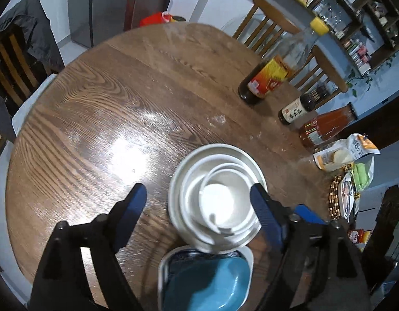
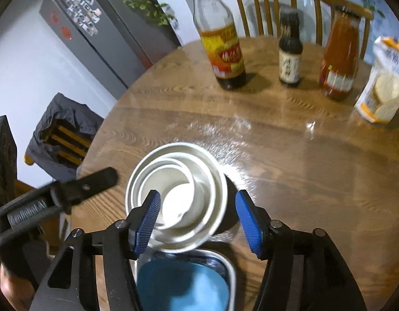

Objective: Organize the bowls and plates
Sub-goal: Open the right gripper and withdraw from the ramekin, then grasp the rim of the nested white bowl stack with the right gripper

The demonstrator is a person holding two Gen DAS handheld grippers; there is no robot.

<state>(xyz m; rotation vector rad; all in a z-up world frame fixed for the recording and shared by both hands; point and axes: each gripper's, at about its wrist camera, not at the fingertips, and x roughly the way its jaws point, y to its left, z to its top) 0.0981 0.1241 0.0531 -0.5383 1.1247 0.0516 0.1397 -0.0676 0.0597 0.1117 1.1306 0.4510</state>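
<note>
Both tongs, left (image 1: 198, 204) and right (image 2: 198, 207), gape empty above nested white bowls (image 2: 176, 197); bottle labels (image 2: 289, 68) blur unreadably.

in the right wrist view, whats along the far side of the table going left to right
Yellow-capped sauce bottle → small dark bottle → orange-red sauce bottle → snack bag.

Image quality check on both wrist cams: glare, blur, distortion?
Left wrist view: strong glare patch on the wooden table, heavy fisheye bending with dark corners, white bowl stack slightly smeared. Right wrist view: speckled glare beside the stack, motion blur on the bottles and the blue dish.
</note>
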